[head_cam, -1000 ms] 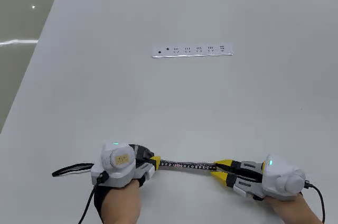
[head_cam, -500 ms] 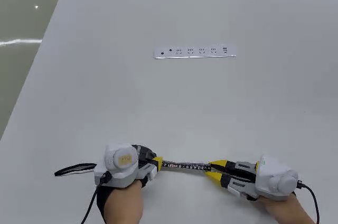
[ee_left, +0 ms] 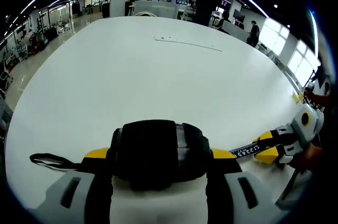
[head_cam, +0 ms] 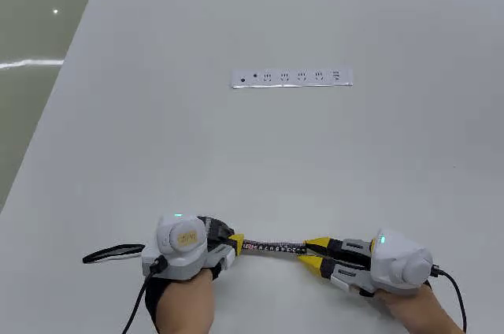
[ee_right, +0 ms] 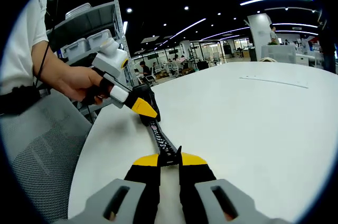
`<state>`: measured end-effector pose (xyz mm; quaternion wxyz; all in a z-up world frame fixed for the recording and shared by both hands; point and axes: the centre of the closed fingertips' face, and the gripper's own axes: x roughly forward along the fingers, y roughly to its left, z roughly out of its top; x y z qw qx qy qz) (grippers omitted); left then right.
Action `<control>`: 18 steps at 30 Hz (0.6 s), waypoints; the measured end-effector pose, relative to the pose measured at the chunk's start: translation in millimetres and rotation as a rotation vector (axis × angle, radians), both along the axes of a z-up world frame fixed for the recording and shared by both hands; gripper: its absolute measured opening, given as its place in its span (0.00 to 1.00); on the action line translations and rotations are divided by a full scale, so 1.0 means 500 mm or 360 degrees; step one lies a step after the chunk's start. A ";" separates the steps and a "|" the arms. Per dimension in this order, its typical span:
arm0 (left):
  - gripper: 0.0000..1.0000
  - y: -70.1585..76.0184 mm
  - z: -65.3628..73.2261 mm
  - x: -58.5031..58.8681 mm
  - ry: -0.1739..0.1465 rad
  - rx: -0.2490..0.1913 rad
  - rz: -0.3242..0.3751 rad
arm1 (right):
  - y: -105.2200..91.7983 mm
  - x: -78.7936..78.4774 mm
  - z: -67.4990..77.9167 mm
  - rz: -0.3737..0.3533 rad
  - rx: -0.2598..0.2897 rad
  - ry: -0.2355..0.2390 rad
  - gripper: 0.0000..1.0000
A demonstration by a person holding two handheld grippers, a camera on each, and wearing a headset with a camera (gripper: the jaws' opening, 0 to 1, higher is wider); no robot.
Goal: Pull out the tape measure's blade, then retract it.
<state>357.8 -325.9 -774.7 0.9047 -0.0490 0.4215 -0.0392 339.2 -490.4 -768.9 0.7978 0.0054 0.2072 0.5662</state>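
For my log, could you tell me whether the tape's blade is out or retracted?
Out: the blade spans from the case in the left gripper to the right gripper, whose jaws pinch its tip.

Table [head_cam: 315, 161] white, matt, smooth. Floor [head_cam: 31, 50] upper left of head view glossy, mirrors lights. Power strip [head_cam: 291, 78] smooth white plastic. Case [ee_left: 158, 150] black plastic, slight sheen, ribbed. Blade [head_cam: 274, 246] thin, dark, printed marks, material unclear. Strap [head_cam: 110, 253] black, matt, cloth-like. Left gripper [head_cam: 233, 241] and right gripper [head_cam: 313, 252] matt white-grey plastic shells, jaws yellow plastic at the ends. Chair mesh [ee_right: 42, 166] grey woven fabric, lower left of right gripper view
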 end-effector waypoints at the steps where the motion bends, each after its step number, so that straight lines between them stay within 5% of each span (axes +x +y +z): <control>1: 0.70 0.000 0.000 0.000 0.0000 0.0000 0.0000 | 0.000 0.001 0.000 0.0002 0.0000 0.0000 0.11; 18: 0.70 0.000 -0.001 0.001 0.0000 -0.0006 0.0004 | 0.036 0.003 -0.001 0.0035 0.0000 0.0003 0.11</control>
